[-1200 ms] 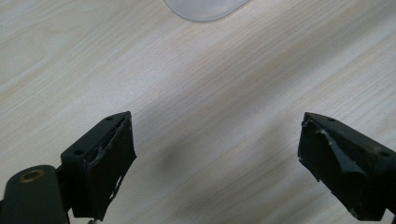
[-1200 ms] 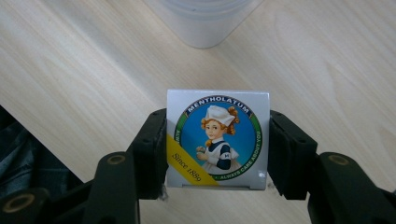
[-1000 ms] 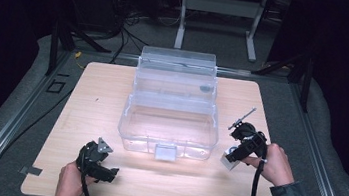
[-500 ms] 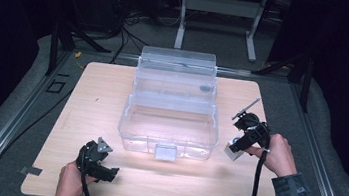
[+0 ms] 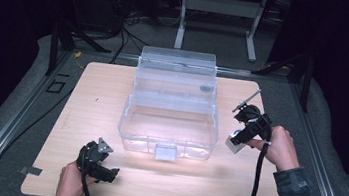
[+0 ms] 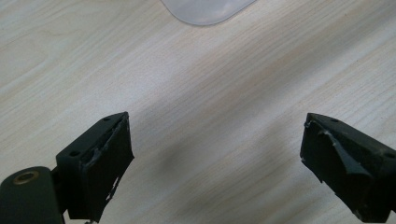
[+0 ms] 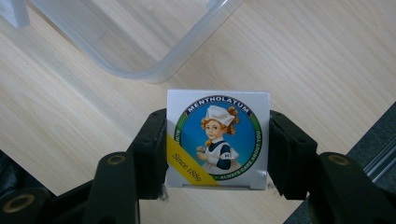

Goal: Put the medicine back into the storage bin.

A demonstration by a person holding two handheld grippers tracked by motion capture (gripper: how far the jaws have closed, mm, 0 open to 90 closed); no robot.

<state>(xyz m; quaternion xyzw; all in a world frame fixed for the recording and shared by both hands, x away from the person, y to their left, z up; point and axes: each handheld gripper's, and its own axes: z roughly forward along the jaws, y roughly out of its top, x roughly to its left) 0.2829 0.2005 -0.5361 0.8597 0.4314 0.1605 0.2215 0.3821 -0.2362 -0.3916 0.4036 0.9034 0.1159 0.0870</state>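
We see a pale wooden table [image 5: 95, 113] on grey carpet, dark room behind. Our right gripper [image 7: 217, 140] clamps a small white Mentholatum box [image 7: 218, 139] just right of the clear plastic storage bin [image 5: 169, 122]. Our left gripper [image 6: 215, 158] gapes empty over bare wood.

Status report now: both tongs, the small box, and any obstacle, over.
Right tongs shut on Mentholatum box, beside clear bin, above table. Left tongs open, nothing between. Bin lid up, nothing in the way. Over.
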